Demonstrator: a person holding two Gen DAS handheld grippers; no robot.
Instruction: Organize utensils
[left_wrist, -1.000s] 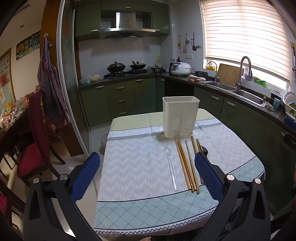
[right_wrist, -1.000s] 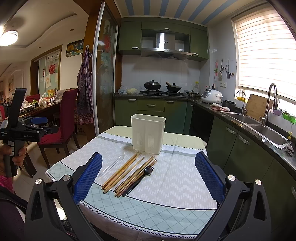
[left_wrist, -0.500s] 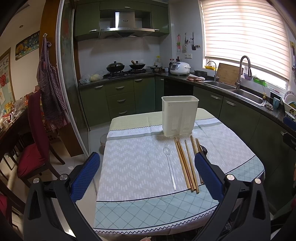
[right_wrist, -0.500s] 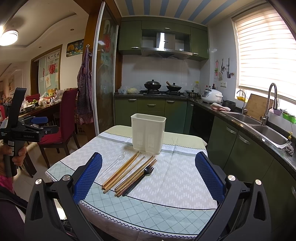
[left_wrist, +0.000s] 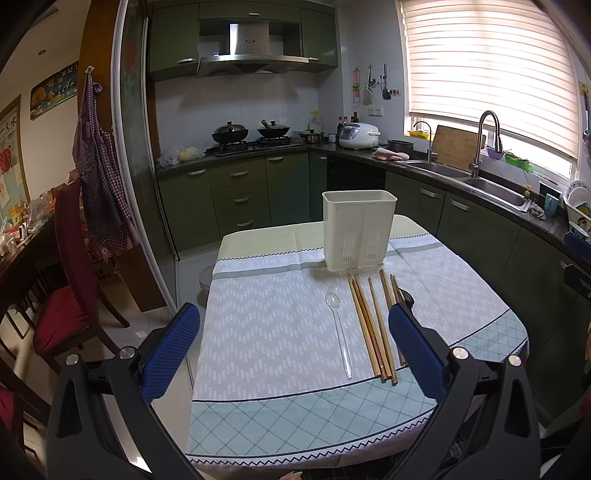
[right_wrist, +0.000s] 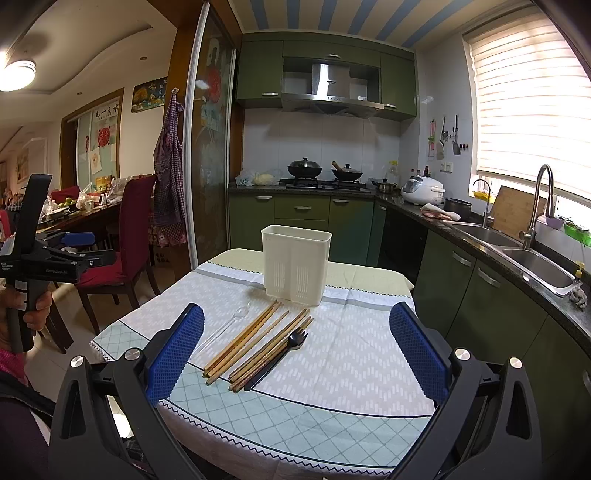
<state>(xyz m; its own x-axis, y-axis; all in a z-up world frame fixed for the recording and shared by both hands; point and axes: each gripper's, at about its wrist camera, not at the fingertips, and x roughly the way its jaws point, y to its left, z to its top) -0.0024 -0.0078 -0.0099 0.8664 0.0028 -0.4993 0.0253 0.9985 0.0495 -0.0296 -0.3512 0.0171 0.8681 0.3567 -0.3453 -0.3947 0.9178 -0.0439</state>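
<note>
A white plastic utensil holder (left_wrist: 357, 233) (right_wrist: 295, 264) stands upright at the far side of the table. In front of it lie a clear plastic spoon (left_wrist: 340, 325) (right_wrist: 225, 326), several wooden chopsticks (left_wrist: 373, 325) (right_wrist: 255, 341) and a black spork (right_wrist: 279, 354), partly hidden behind my left gripper's right finger in the left wrist view. My left gripper (left_wrist: 293, 350) is open and empty, held above the table's near edge. My right gripper (right_wrist: 295, 354) is open and empty, also short of the utensils. The left gripper also shows in the right wrist view (right_wrist: 55, 258), held in a hand.
The table carries a white and pale green cloth (left_wrist: 280, 332) (right_wrist: 354, 354). Red chairs (left_wrist: 70, 280) (right_wrist: 129, 243) stand to the left. Green kitchen cabinets (left_wrist: 240, 195), a stove with pans and a sink (left_wrist: 491, 184) line the back and right.
</note>
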